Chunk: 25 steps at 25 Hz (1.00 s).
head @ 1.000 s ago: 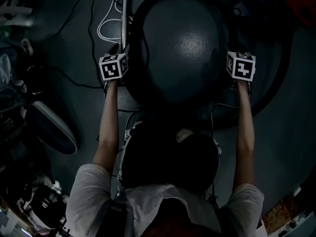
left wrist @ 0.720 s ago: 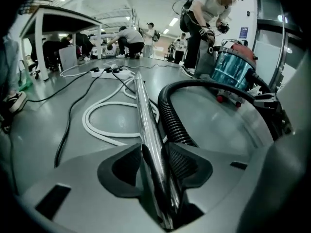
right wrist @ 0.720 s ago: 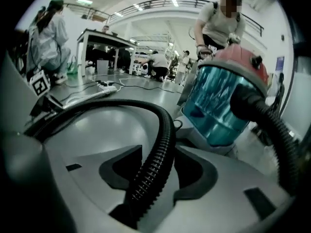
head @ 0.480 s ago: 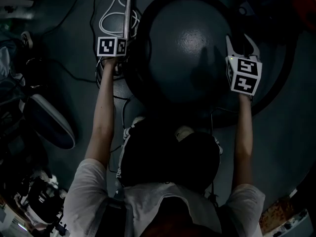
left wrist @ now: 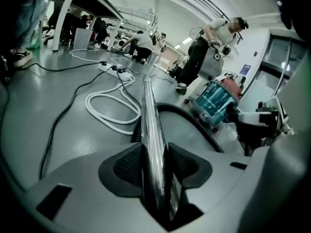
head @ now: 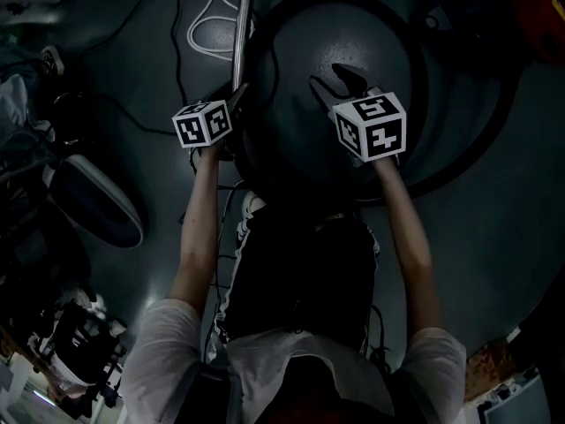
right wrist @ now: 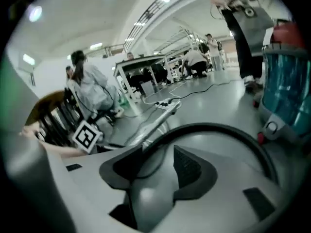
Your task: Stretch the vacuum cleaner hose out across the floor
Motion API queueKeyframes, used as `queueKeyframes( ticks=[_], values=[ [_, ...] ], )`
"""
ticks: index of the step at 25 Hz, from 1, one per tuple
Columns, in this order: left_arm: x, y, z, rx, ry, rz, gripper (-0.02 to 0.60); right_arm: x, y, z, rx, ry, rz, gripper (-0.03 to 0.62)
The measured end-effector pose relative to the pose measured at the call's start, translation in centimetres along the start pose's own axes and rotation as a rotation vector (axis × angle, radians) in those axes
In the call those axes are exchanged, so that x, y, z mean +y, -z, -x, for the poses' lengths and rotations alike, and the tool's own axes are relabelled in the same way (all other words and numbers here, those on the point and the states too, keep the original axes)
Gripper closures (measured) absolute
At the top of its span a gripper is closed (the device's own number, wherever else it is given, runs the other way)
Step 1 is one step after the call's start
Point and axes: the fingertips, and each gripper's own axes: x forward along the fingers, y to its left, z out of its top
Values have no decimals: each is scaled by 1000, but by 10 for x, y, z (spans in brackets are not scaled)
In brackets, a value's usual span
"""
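At the far left of the head view, dark cables trail over the grey floor point(head: 132, 69). In the left gripper view a white cable point(left wrist: 116, 122) lies there in a loose loop, with a power strip point(left wrist: 114, 69) beyond it toward the upper left. Next comes the left gripper point(head: 235, 94), left of centre, its jaws closed narrow on a shiny metal tube point(left wrist: 150, 125). The tube runs from between the pads up toward the top of the frame. The black vacuum hose point(left wrist: 192, 120) starts beside the tube and curves away to the right. In the head view it sweeps round the right side of a large dark dome point(head: 291, 42) that fills the upper middle. The right gripper point(head: 334, 79) hovers over that dome, just right of centre. Its jaws stand well apart with nothing pinched, and the right gripper view shows only the dome's grey curve between the pads. At the right edge of that view stands a teal see-through canister point(right wrist: 286, 91) with a red top.
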Motion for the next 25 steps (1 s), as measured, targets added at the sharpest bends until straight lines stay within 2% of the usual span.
queueKeyframes(
  ticks=[3,5,7,10,12,14,15,17,20,22,23,25],
  values=[
    [-66,-14,73,-56,76,-1,403,74,-44,27,-45,-264,-303,385],
    [-116,-32,126,-95,107,-37,405,112,-82,54,-97,-365,-469,384],
    [-166,-57,182,-144,160,-63,407,141,-118,83,-124,-374,-524,382],
    [-250,-104,264,-205,250,-94,416,183,-178,144,-133,-413,-523,382],
    [-309,-128,317,-219,306,-150,426,212,-223,200,-163,-422,-480,373],
    [-367,-136,376,-196,357,-244,434,244,-252,256,-164,-372,-391,375],
    [-394,-134,408,-184,384,-272,445,262,-260,285,-155,-342,-354,376],
    [-441,-122,474,-166,431,-293,468,302,-265,349,-144,-294,-290,496],
    [-497,-95,563,-151,522,-396,480,371,-261,442,-161,-236,-105,497],
    [-533,-77,619,-193,631,-465,482,413,-256,505,-211,-175,36,497],
    [-547,-71,650,-238,683,-463,482,434,-253,538,-252,-151,91,497],
    [-558,-65,717,-356,726,-400,480,479,-246,605,-341,-124,162,497]
  ],
)
